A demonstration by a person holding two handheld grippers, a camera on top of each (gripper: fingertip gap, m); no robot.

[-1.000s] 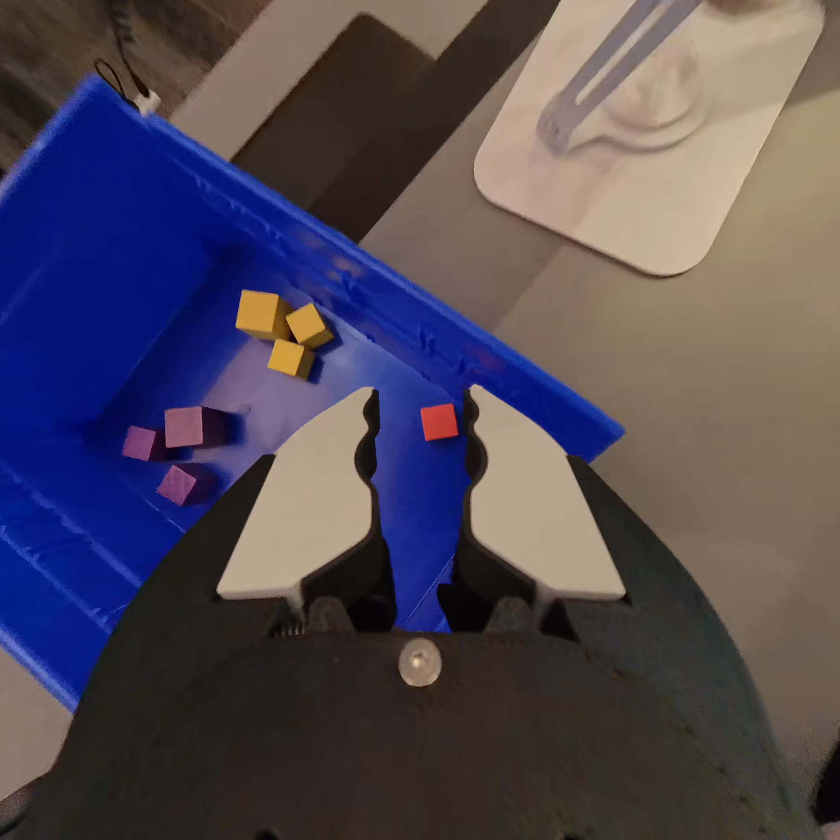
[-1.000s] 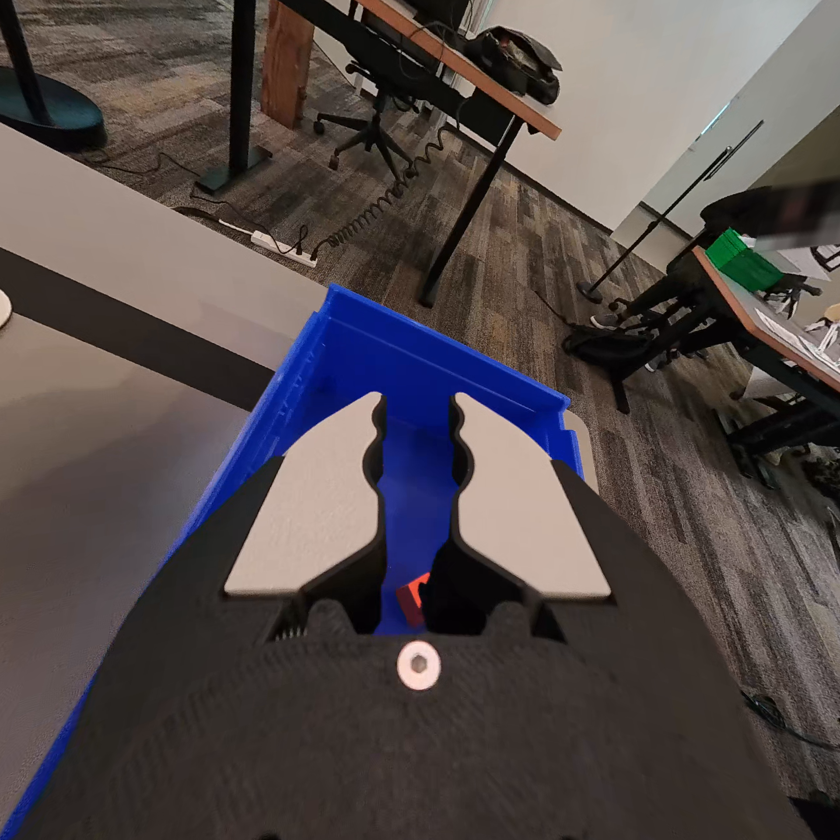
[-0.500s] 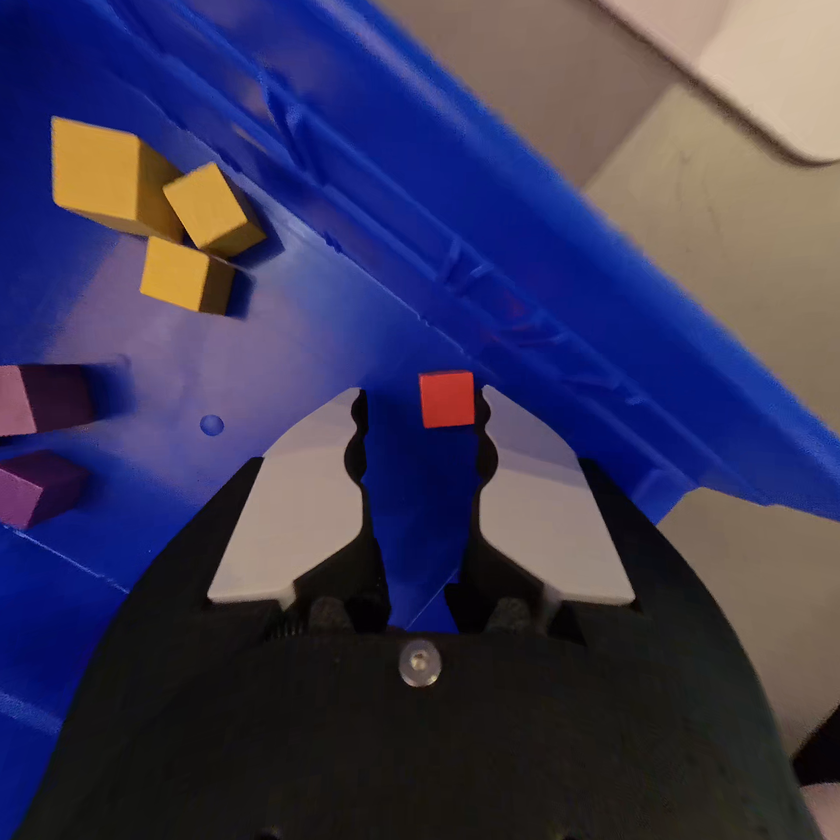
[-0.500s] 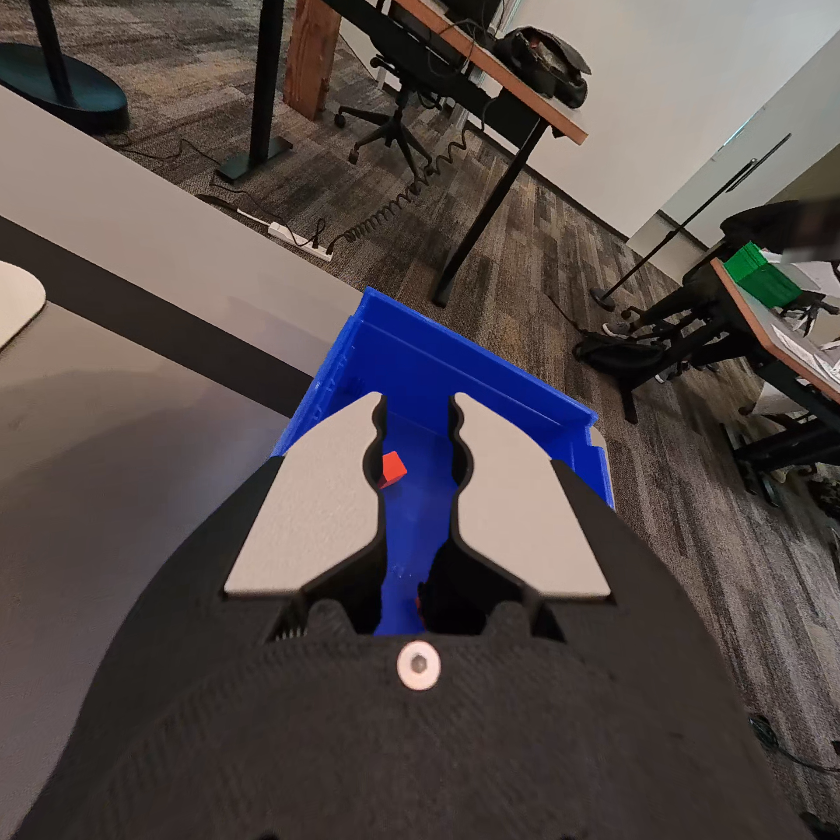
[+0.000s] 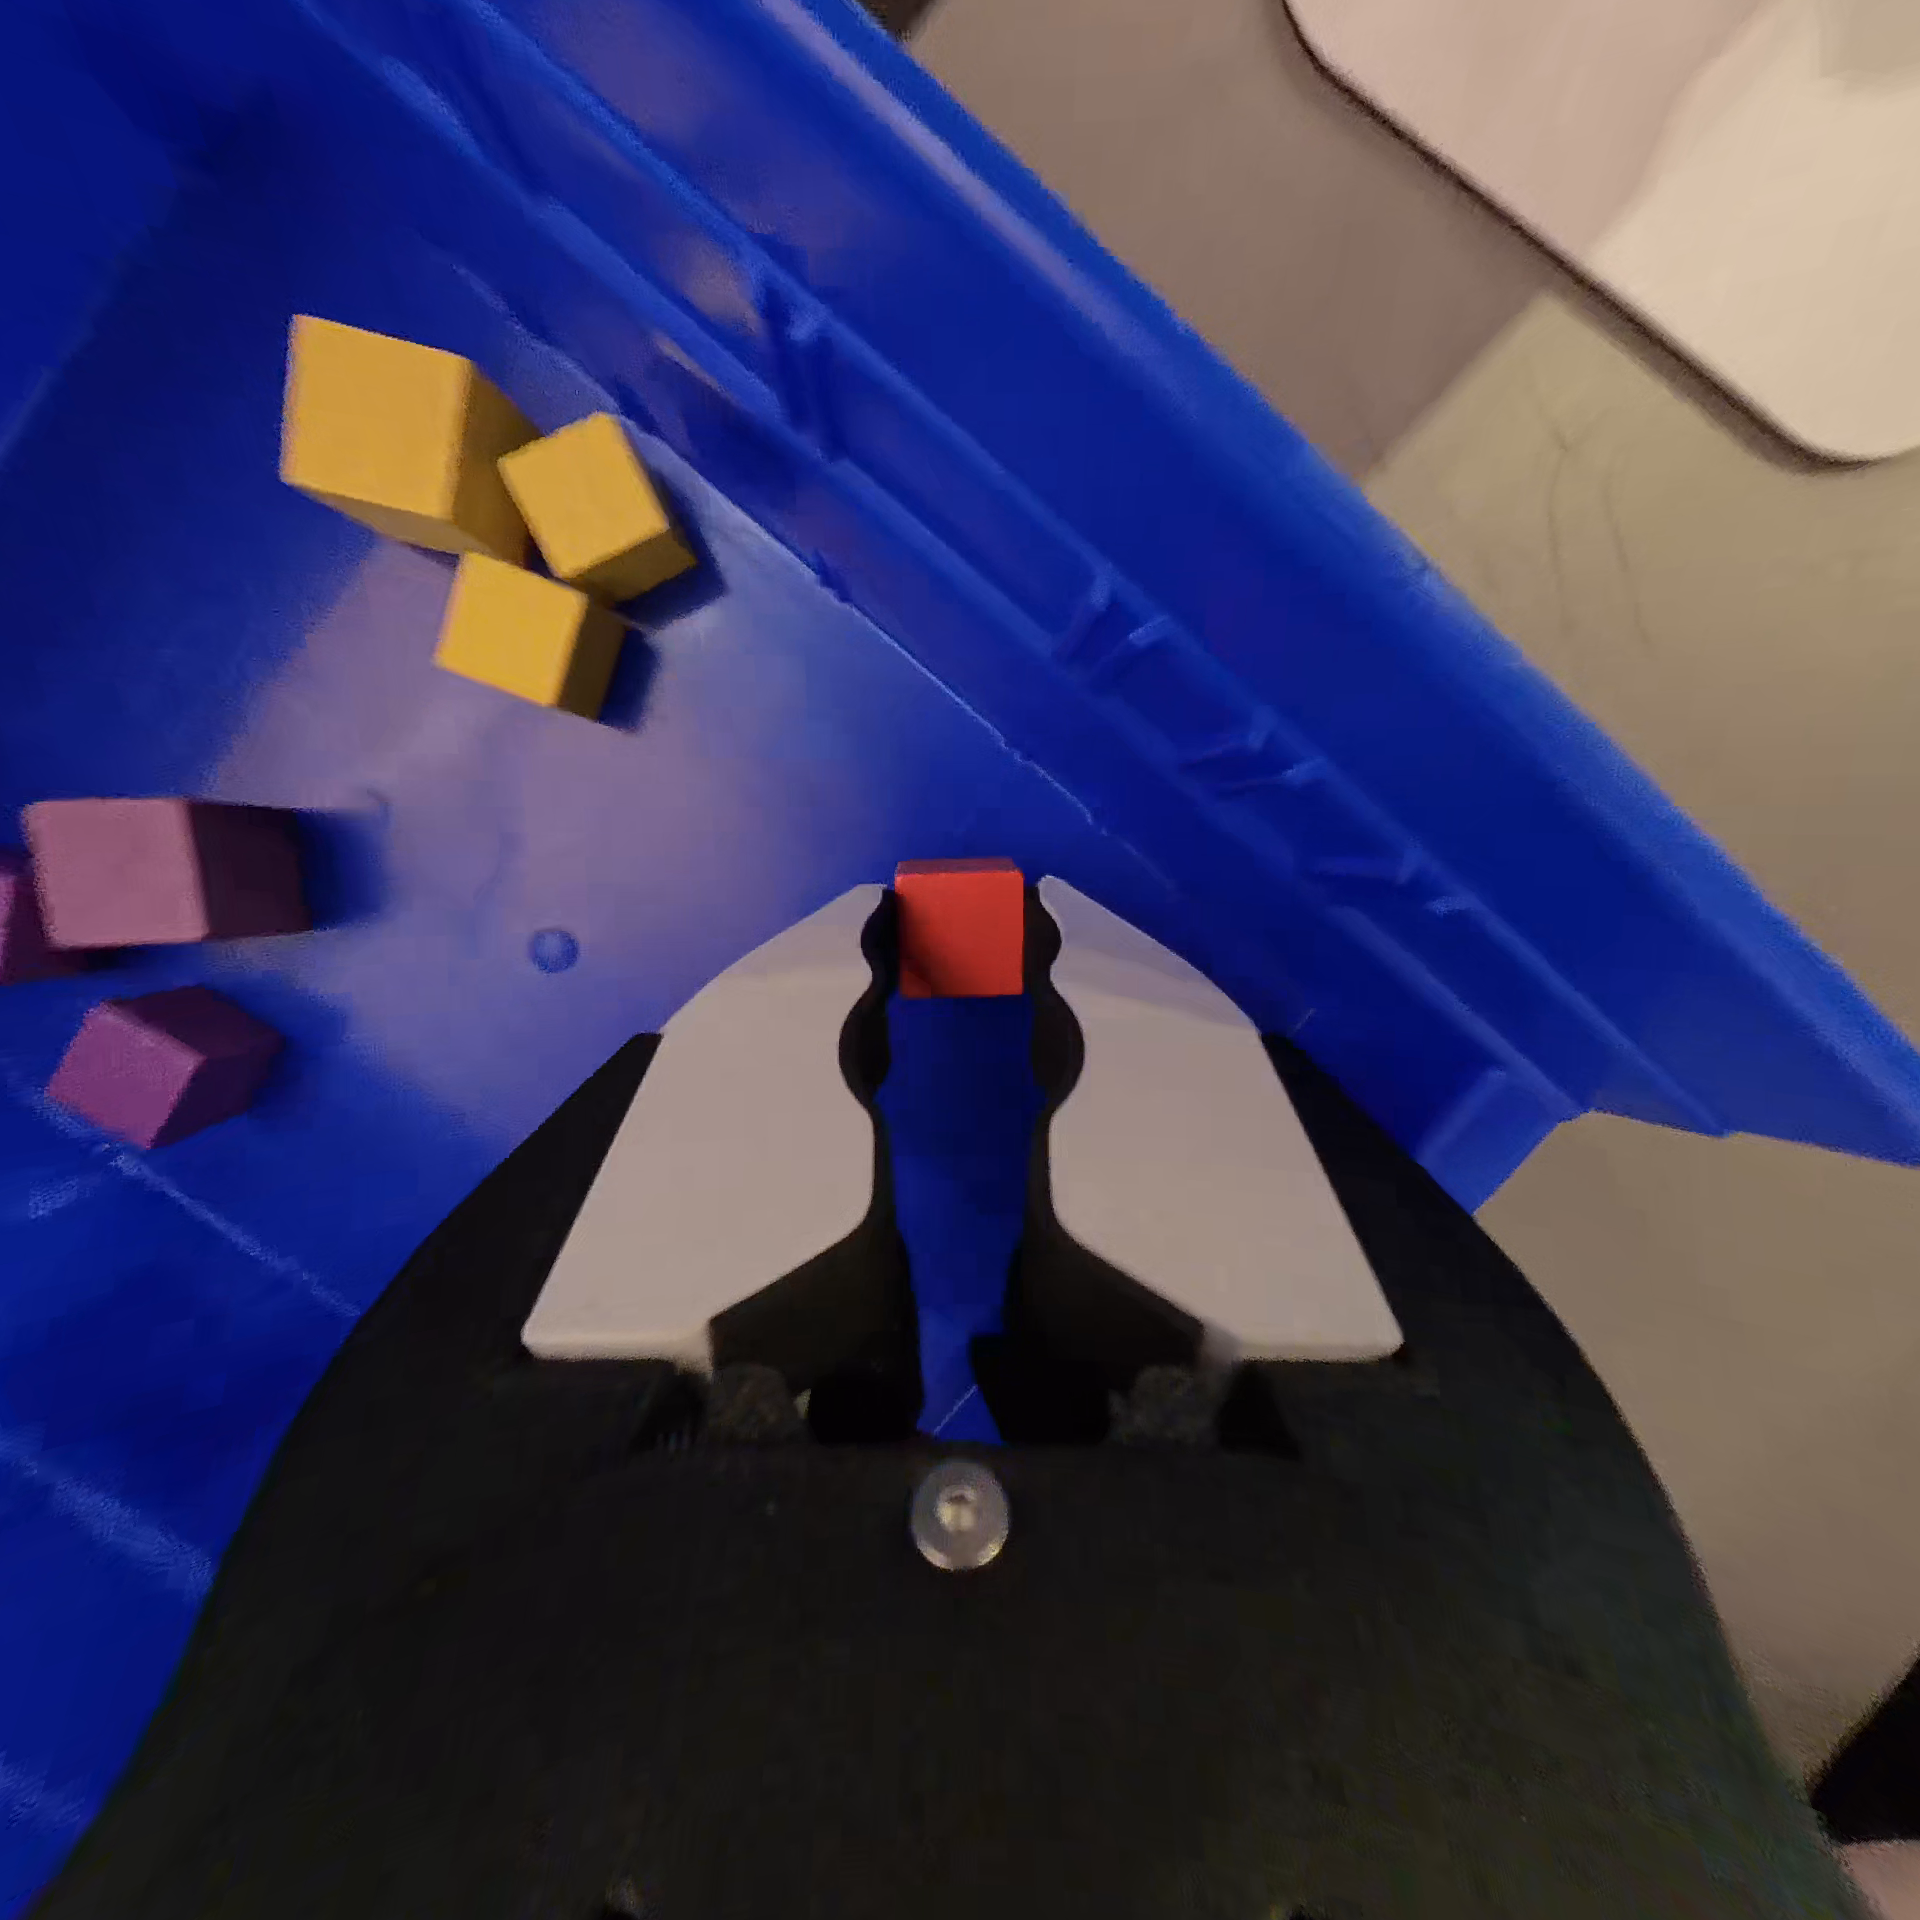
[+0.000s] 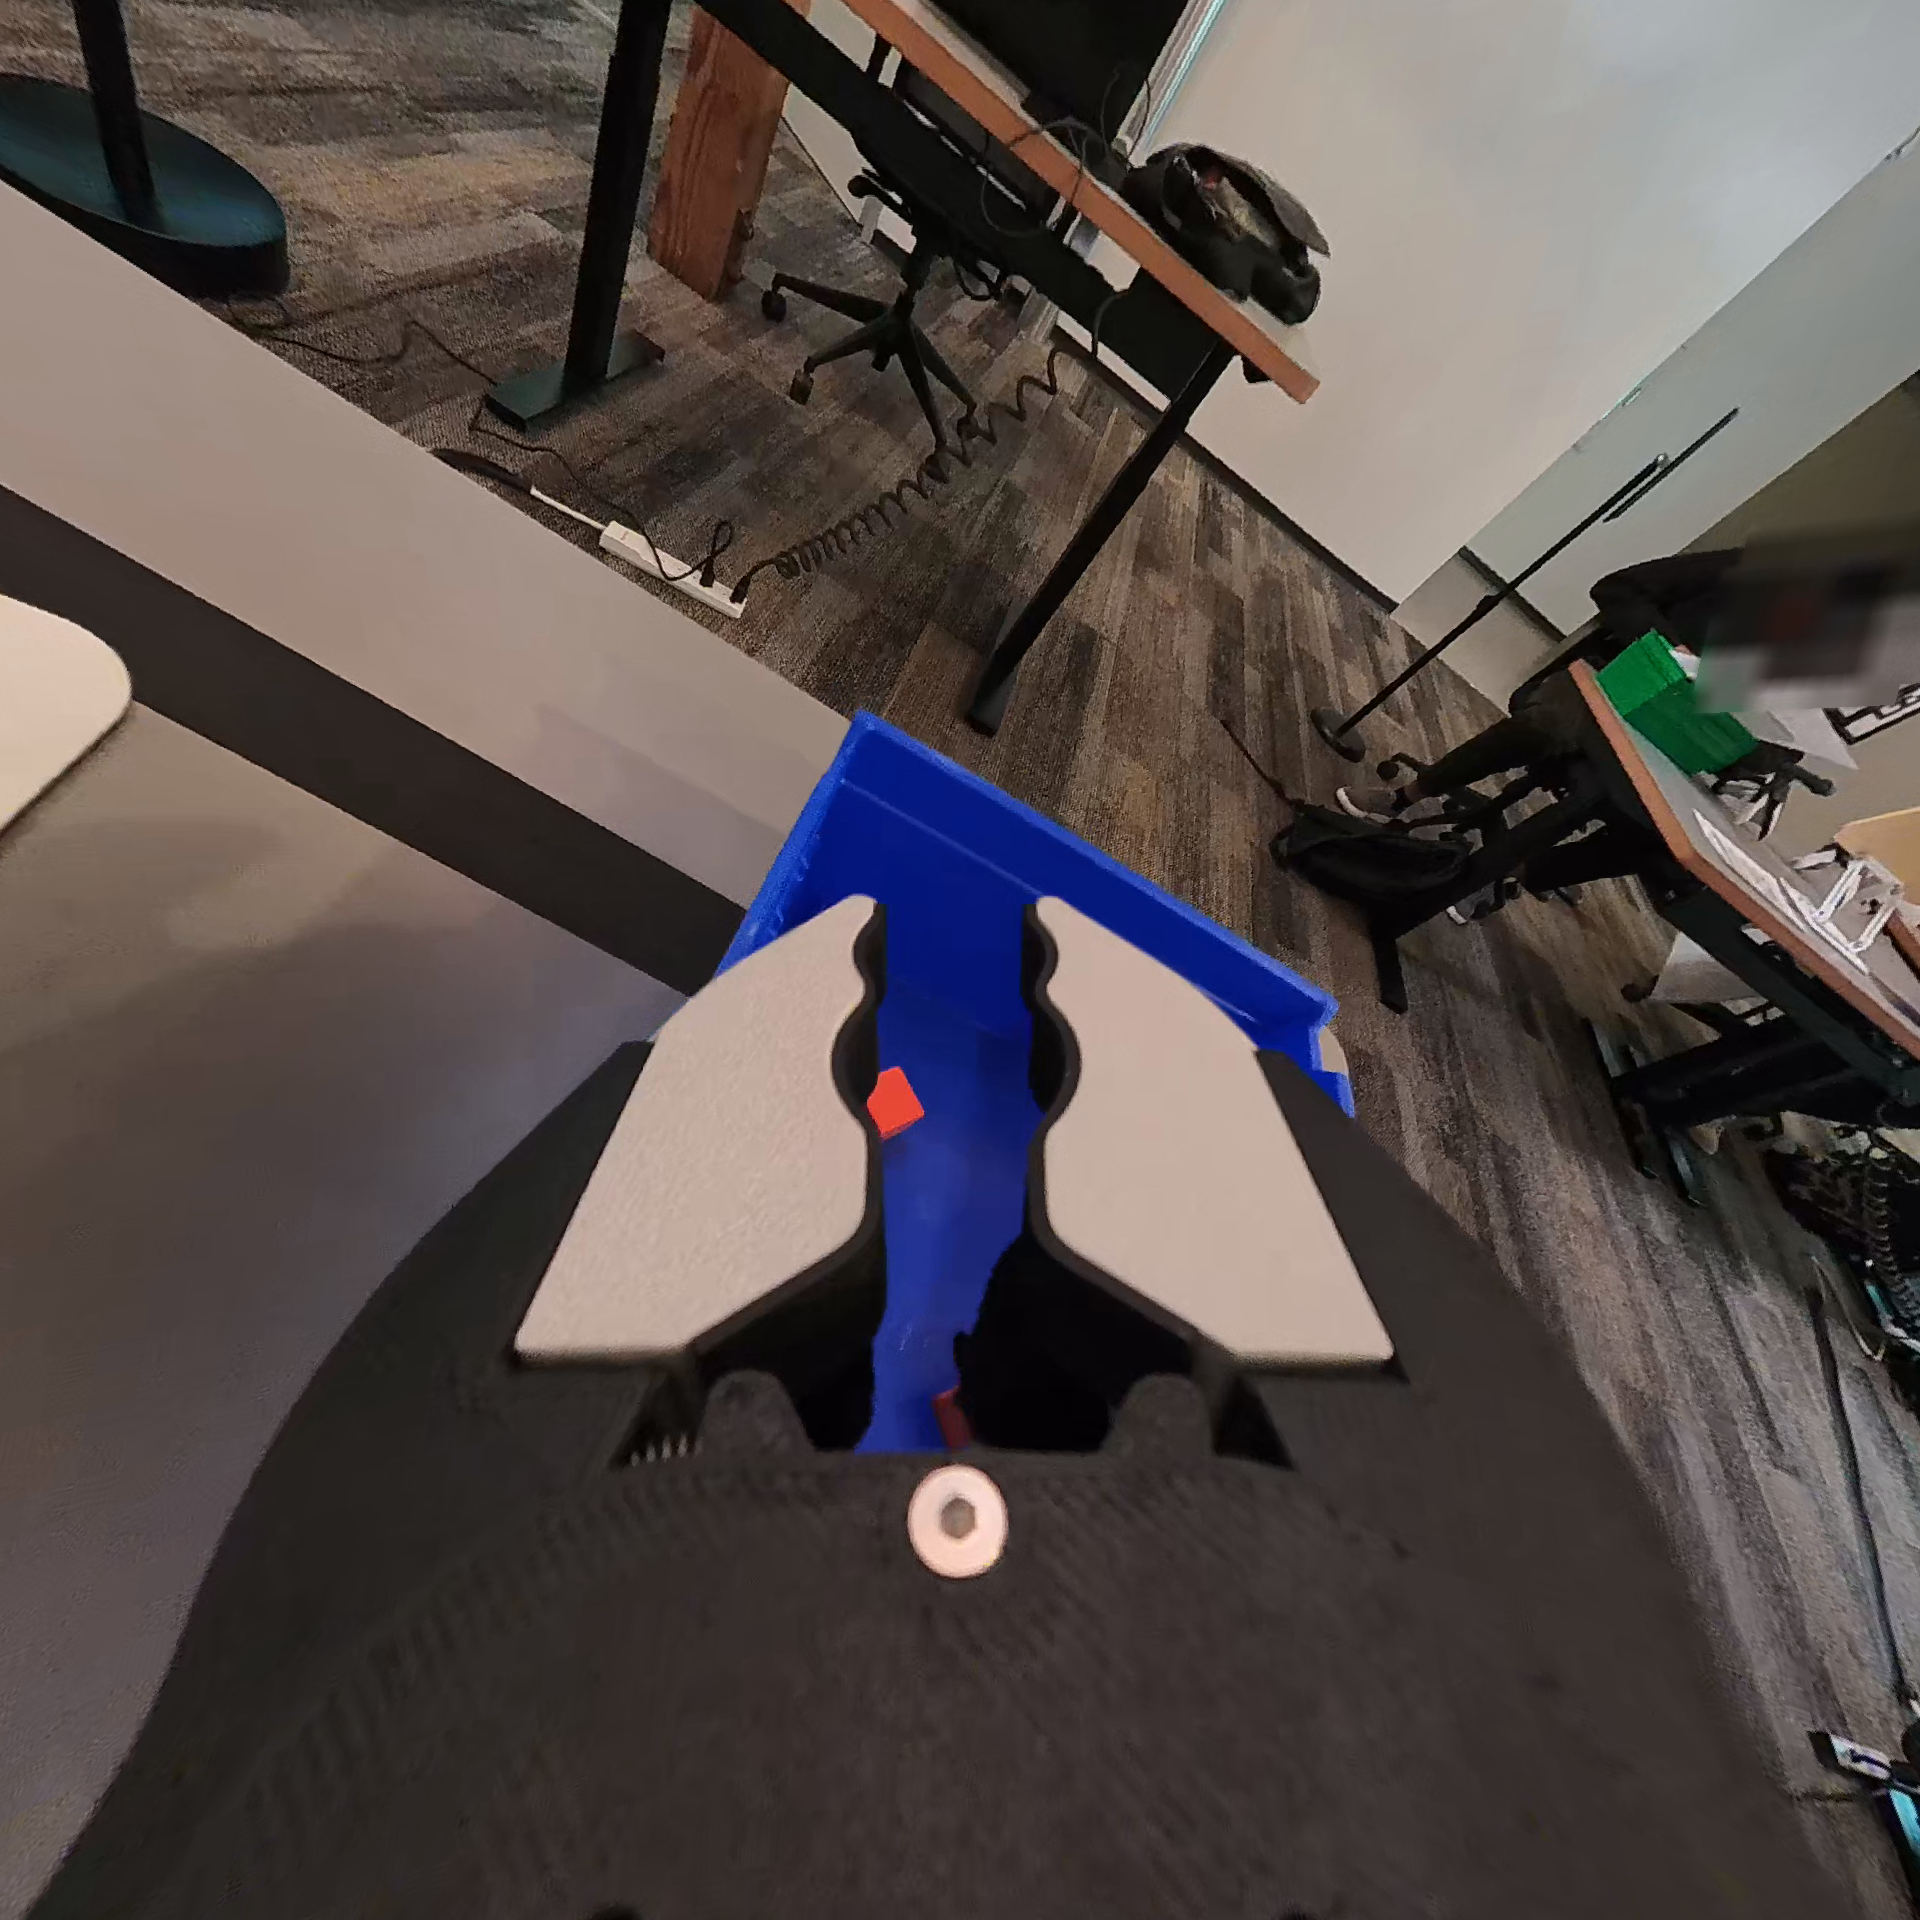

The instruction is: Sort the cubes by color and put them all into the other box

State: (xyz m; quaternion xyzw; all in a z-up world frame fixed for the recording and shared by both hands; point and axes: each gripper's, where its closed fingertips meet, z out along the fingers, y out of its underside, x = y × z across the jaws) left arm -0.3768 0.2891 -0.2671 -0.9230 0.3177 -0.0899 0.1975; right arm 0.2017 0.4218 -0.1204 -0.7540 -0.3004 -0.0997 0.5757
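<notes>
Item: red cube (image 5: pixel 958 928). Small, flat-faced, sharp-edged block, painted finish; judged light, rigid and not fragile, though the smooth faces could slip under a skewed grip. Location: floor of the blue box (image 5: pixel 1195 540), close to its side wall, at the tips of the left gripper (image 5: pixel 958 935). Best hold, as judged: two opposite flat faces, squarely centred, not across a corner.

Tool, left: jaws drawn in narrow, the two dark inner pads closed against the cube's left and right faces. The cube sits right at the tips, its far edge projecting a little beyond them. Whether it is lifted clear of the floor cannot be told.

Same box, other contents: three yellow cubes (image 5: pixel 488 509) clustered and touching at 10 o'clock from the red cube; purple cubes (image 5: pixel 156 935) in a loose group at 9 o'clock, well apart from the yellow set. Colours lie in separate patches.

Beyond the wall, at 1 o'clock: grey table (image 5: pixel 1662 727) and a pale mat (image 5: pixel 1714 208) with rounded corner.

Tool, right: right gripper (image 6: pixel 954 935) held above a second blue box (image 6: pixel 1039 883) at the table's edge, jaws moderately apart, nothing between the pads. Seen through the gap, on that box's floor: a loose red cube (image 6: pixel 894 1103) towards 7 o'clock of the tips, and a sliver of another red piece (image 6: pixel 948 1415) near the jaw roots at 6 o'clock.

Surroundings at 12 o'clock: carpeted floor, desks, an office chair.
</notes>
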